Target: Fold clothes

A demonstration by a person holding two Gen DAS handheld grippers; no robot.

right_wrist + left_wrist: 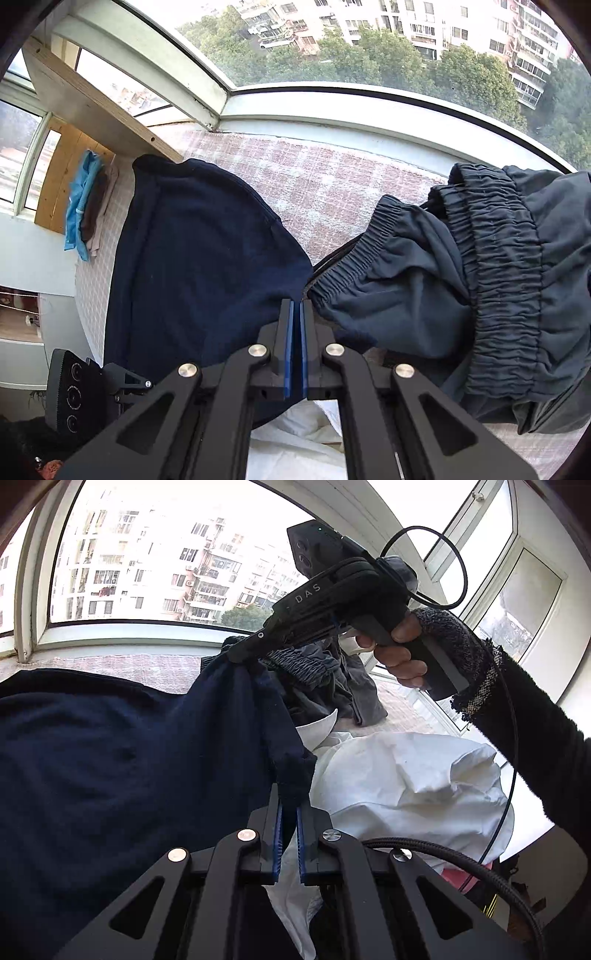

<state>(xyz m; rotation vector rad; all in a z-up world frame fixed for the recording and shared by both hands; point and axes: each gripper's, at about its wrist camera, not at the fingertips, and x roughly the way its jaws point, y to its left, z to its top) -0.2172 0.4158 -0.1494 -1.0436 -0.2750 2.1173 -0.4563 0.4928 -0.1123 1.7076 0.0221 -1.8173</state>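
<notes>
Both grippers pinch the navy shirt — the left gripper is clamped on a bunched dark edge, and the right gripper is closed on another edge beside the grey trousers. Soft and unpatterned, the shirt spreads across the pink checked cloth below the window, sagging in smooth folds between the two grips — a crumpled white garment lies just beside it.

Navy shirt, grey trousers, pink-checked cover.
</notes>
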